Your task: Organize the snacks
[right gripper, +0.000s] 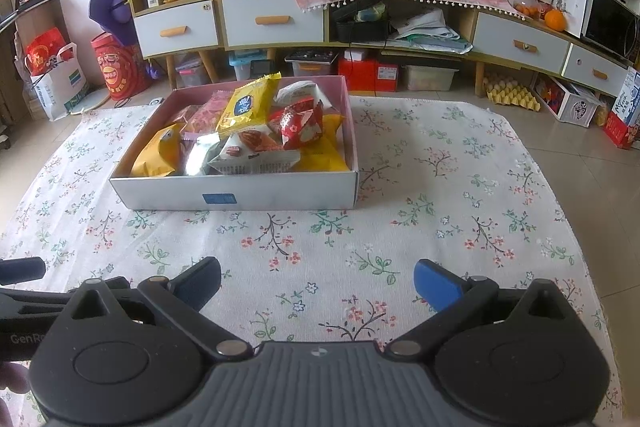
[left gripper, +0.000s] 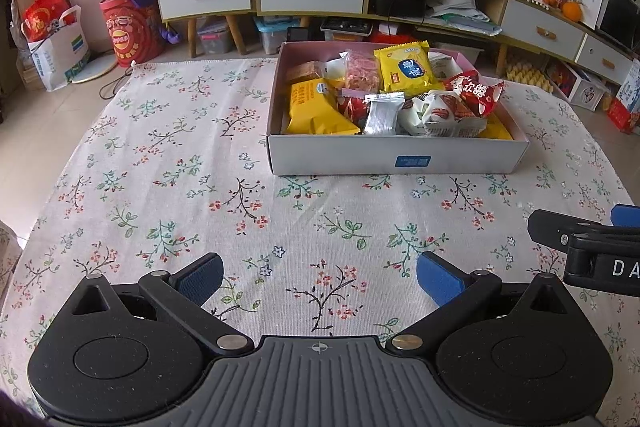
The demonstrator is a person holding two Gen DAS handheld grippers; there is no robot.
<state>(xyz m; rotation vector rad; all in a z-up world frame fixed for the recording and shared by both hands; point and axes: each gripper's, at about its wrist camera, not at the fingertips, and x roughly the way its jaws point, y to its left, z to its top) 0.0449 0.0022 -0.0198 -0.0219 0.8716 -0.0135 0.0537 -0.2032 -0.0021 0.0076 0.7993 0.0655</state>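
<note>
A shallow white cardboard box point(left gripper: 344, 157) point(right gripper: 168, 193) sits on the floral tablecloth at the far side. It is filled with several snack packets: yellow bags point(left gripper: 406, 69) point(right gripper: 246, 107), a red packet point(left gripper: 476, 93) point(right gripper: 302, 123), a silver sachet point(left gripper: 382, 115) and a white-and-red packet point(left gripper: 436, 115) point(right gripper: 250, 155). My left gripper point(left gripper: 320, 277) is open and empty, low over the cloth in front of the box. My right gripper point(right gripper: 318, 283) is open and empty, also in front of the box, and its fingers show at the right edge of the left wrist view point(left gripper: 584, 239).
The floral tablecloth point(left gripper: 180, 195) point(right gripper: 460, 195) covers the table. Behind stand a white-and-wood cabinet point(right gripper: 272, 19), red gift bags point(left gripper: 132, 31) on the floor at left, and storage bins and egg trays point(right gripper: 512, 93) under the shelves.
</note>
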